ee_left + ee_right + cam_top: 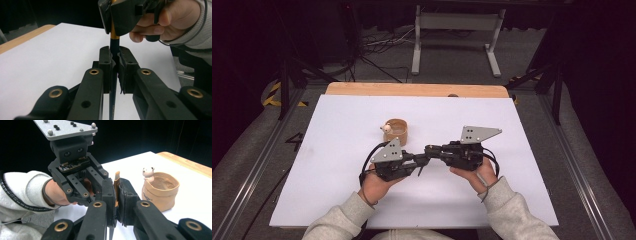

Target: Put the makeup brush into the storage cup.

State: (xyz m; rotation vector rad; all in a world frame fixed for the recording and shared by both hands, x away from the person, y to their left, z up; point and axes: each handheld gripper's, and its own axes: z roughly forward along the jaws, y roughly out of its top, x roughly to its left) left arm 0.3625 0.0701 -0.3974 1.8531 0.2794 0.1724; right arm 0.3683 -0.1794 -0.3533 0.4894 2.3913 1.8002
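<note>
A slim pen with a dark barrel (114, 45) and an orange-gold end (116, 178) is held between both grippers, above the white tabletop (337, 150). My left gripper (419, 165) (114, 53) is shut on the dark barrel. My right gripper (429, 150) (117, 185) is shut on the orange-gold end. The two grippers meet tip to tip near the table's middle, each held in a hand. A tan pot (396, 131) (160, 191) with a small bear figure (148, 173) on its rim stands just beyond the left gripper.
A wooden strip (412, 90) shows along the table's far edge. Past it stand a metal frame (457, 40) and cables on the floor. Rails run along both sides of the table.
</note>
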